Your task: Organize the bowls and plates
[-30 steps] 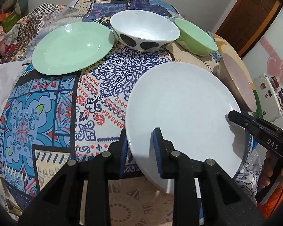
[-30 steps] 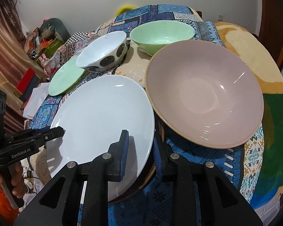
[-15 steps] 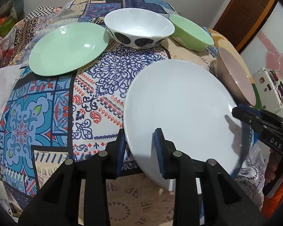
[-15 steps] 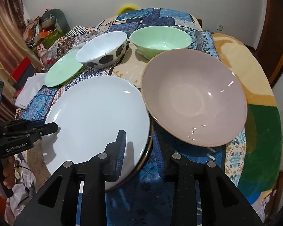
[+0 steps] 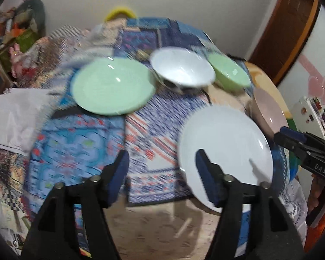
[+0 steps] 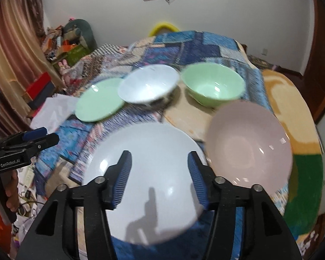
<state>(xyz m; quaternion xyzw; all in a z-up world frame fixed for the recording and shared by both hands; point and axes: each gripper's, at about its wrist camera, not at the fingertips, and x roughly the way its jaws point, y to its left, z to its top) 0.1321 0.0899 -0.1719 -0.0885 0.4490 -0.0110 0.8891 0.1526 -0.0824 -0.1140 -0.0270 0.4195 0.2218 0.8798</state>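
A large white plate lies on the patterned tablecloth at the near edge. Beside it stands a pink bowl. Farther back are a green plate, a white spotted bowl and a green bowl. My left gripper is open and empty, raised above the near edge left of the white plate. My right gripper is open and empty above the white plate. Each gripper also shows in the other's view.
A white cloth lies at the table's left edge. A curtain and cluttered boxes stand at the left. A wooden door is at the right. A yellow chair back rises behind the table.
Both grippers have opened and let go of the white plate's rim. Both have pulled back and up from it. The plate now rests on the table.
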